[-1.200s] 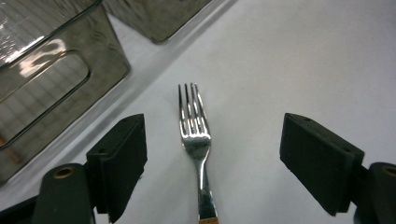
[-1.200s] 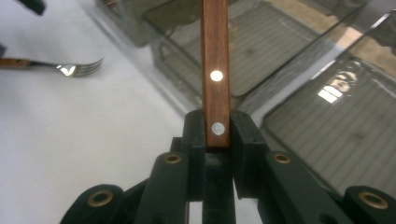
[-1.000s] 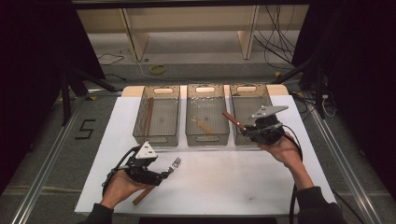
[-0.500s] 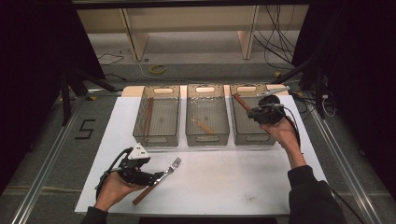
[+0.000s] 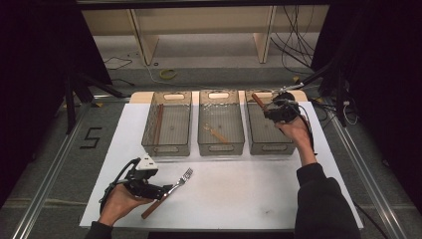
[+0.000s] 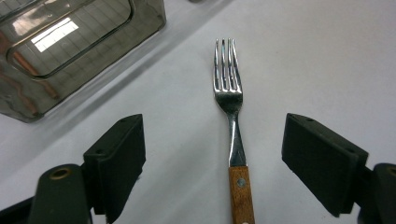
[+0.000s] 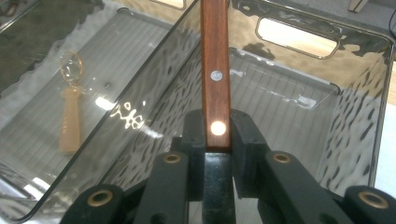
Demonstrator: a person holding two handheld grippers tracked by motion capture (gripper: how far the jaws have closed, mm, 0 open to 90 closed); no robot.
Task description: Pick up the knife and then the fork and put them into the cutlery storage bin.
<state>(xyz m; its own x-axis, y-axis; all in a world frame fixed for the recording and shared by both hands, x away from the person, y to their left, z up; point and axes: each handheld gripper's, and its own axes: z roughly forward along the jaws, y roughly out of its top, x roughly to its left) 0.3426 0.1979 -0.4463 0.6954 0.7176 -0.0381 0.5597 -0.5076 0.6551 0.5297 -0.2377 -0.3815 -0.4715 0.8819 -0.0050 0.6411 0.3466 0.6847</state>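
A fork (image 5: 180, 181) with a wooden handle lies on the white mat (image 5: 249, 199) at the front left. My left gripper (image 5: 162, 191) rests low over it. In the left gripper view the gripper (image 6: 217, 137) is open, its jaws standing wide on either side of the fork (image 6: 232, 135) without touching it. My right gripper (image 5: 276, 110) hovers over the right clear bin (image 5: 266, 147). It is shut (image 7: 217, 133) on a wooden-handled utensil (image 7: 215, 60) whose riveted handle (image 5: 258, 99) sticks out toward the bin's far left corner. Its working end is hidden.
Three clear bins stand in a row at the back of the mat. The left bin (image 5: 166, 148) holds a long brown stick-like piece (image 5: 158, 123). The middle bin (image 5: 221, 147) holds a pale-handled spoon (image 5: 215, 132), also seen as a spoon (image 7: 70, 116) beyond the glass wall.
My right hand has carried the wooden-handled utensil away from me, from the right bin's near end to above its far end. The left gripper has stayed by the fork.
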